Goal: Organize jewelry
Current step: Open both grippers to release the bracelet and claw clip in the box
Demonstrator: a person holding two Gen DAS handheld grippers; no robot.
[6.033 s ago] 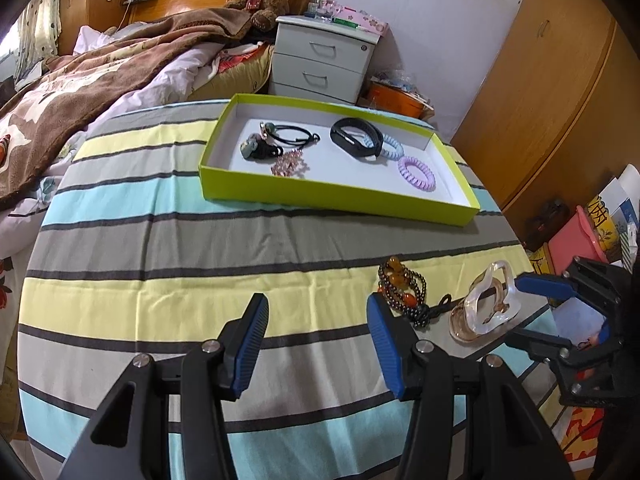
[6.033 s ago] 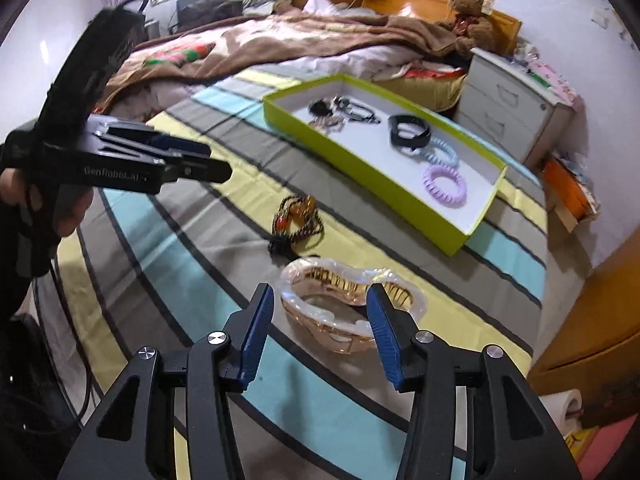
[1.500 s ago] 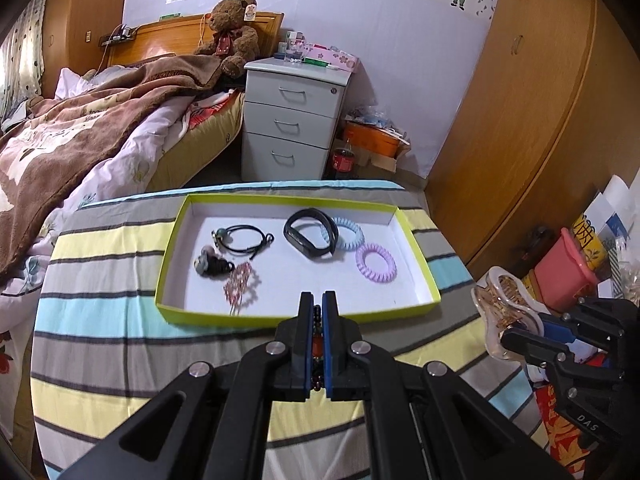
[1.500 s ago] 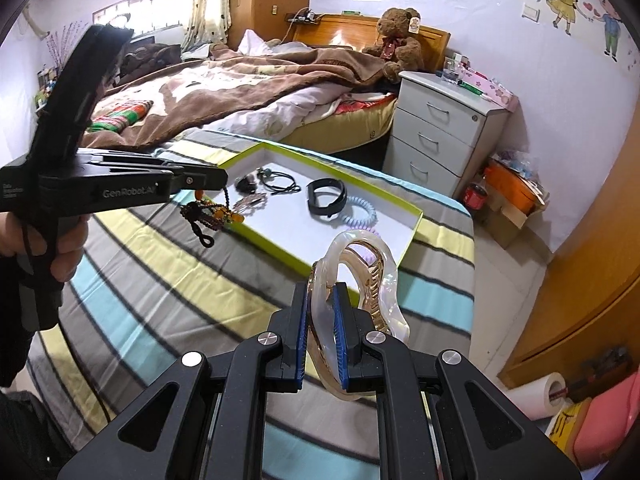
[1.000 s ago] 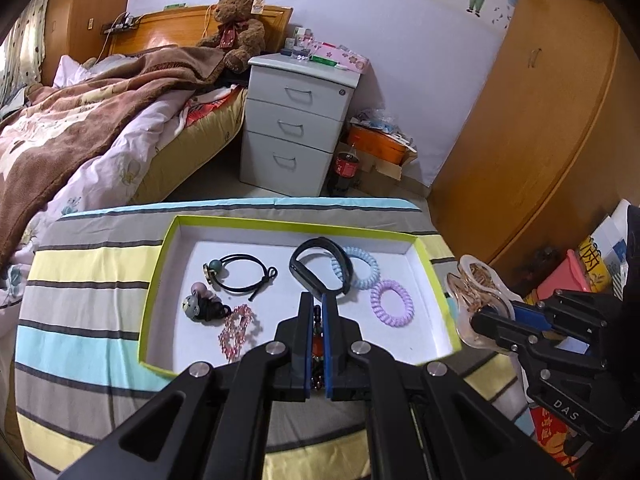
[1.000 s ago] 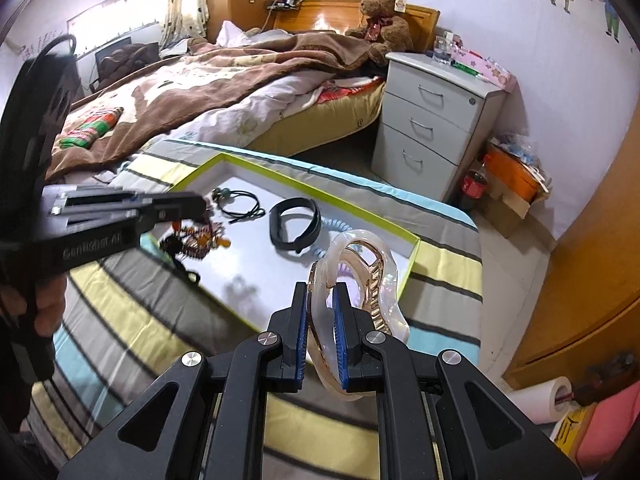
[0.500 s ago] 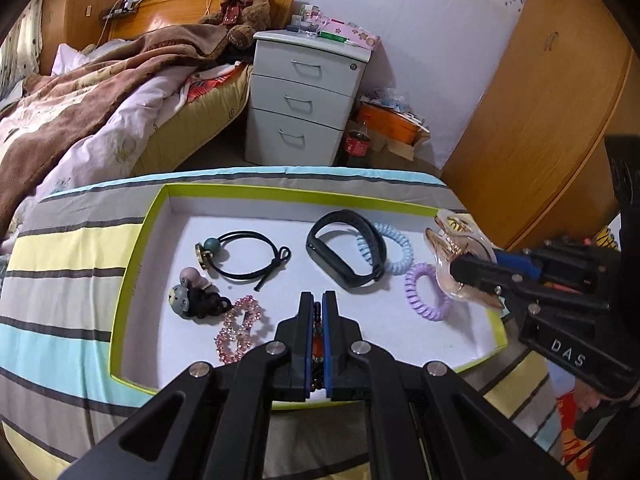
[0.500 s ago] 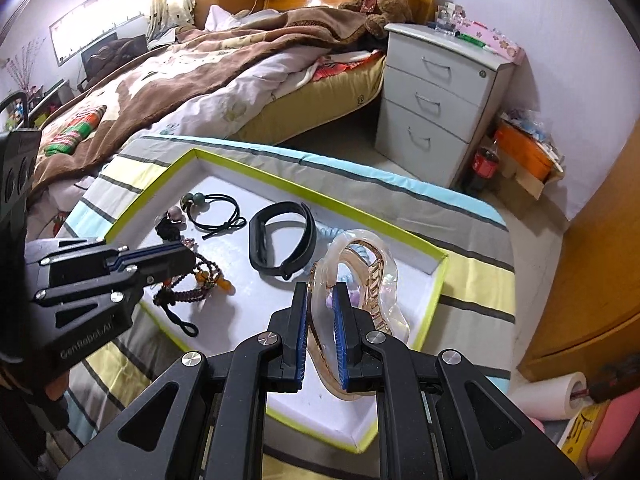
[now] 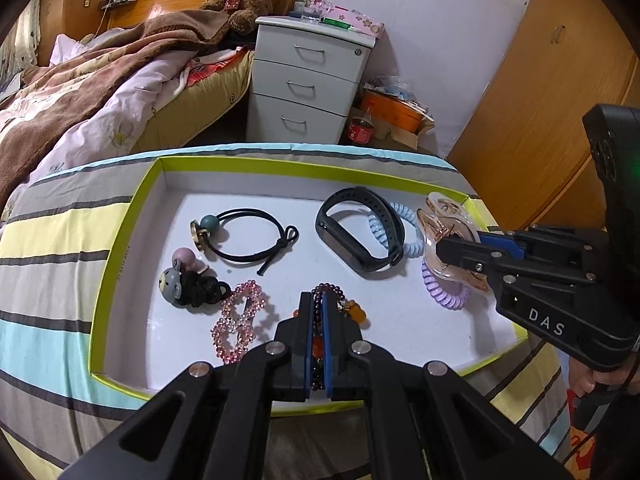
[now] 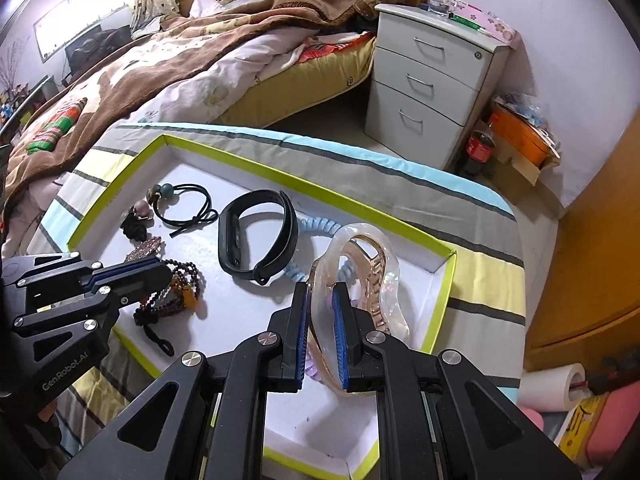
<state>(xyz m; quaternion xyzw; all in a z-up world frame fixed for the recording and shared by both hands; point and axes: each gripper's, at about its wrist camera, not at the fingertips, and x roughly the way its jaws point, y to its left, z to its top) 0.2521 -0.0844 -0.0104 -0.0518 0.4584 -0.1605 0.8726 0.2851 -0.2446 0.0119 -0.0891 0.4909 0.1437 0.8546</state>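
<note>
A lime-green tray with a white floor lies on the striped table. Over its near middle my left gripper is shut on a dark beaded bracelet with amber beads; the strand hangs down to the tray floor. Above the tray's right end, my right gripper is shut on a clear pink claw clip. That clip hangs over the purple coil tie. From the right wrist view, the left gripper is at the left.
In the tray lie a black hair tie, a black wristband, a pale blue coil tie, a pink beaded piece and a grey mouse scrunchie. Beyond the table stand a bed, a nightstand and a wardrobe.
Earlier both grippers stood open by the bracelet and clip on the cloth. Now each holds its piece, and both have moved forward and down over the tray.
</note>
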